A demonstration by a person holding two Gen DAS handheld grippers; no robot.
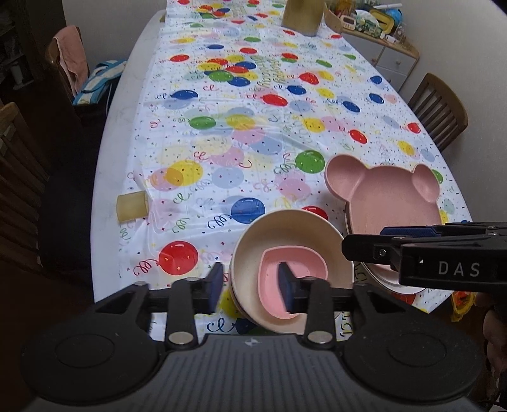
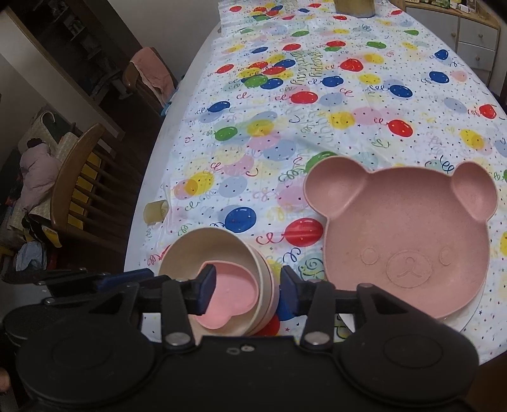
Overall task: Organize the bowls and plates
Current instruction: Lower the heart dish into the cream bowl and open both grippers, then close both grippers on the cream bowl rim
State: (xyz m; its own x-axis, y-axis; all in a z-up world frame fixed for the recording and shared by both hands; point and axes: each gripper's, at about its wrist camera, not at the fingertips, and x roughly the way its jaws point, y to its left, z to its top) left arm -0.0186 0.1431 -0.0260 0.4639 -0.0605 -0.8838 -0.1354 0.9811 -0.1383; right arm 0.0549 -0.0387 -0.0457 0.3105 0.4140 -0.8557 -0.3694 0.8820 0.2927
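Observation:
A stack of cream bowls stands near the table's front edge, with a small pink heart-shaped dish lying inside the top one. My left gripper is open and straddles the stack's left wall, one finger inside and one outside, pads clear of it. My right gripper is open too, straddling the right wall; its black body crosses the left wrist view. To the right a pink bear-face plate rests on a white plate.
The table wears a balloon-print cloth. A small yellowish cup lies on its side near the left edge. A tan bag stands at the far end. Wooden chairs flank the table.

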